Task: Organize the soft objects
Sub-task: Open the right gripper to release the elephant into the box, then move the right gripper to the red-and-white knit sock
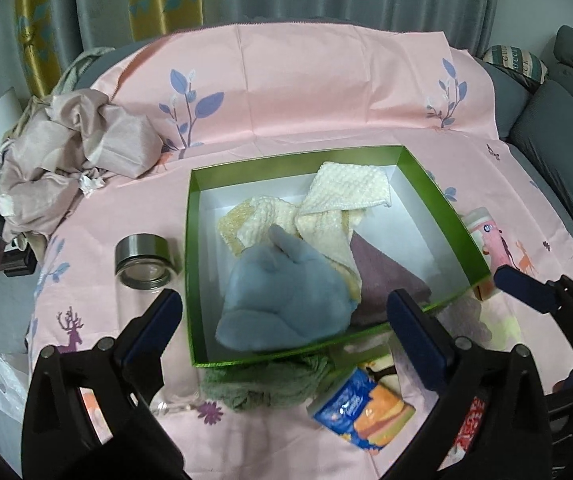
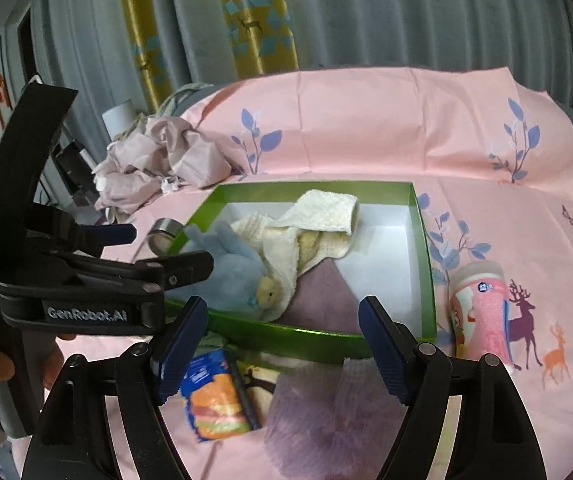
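Note:
A green box (image 1: 194, 240) (image 2: 422, 240) with a white floor sits on the pink cloth. In it lie a blue plush toy (image 1: 286, 300) (image 2: 230, 268), cream towels (image 1: 342, 200) (image 2: 322, 216) and a mauve cloth (image 1: 382, 272) (image 2: 322, 296). A green fuzzy cloth (image 1: 262, 380) lies outside against the box's near wall. A purple fuzzy item (image 2: 318, 412) lies on the cloth just below my right gripper (image 2: 282, 344), which is open. My left gripper (image 1: 286, 328) is open and empty over the box's near edge; it also shows in the right wrist view (image 2: 166, 248).
A steel-capped glass bottle (image 1: 142, 268) lies left of the box. A blue burger-print packet (image 1: 362, 404) (image 2: 214, 396) lies in front. A pink tube (image 2: 482, 312) lies to the right. Crumpled pale fabric (image 1: 70, 148) is piled at far left. A grey sofa (image 1: 558, 120) stands right.

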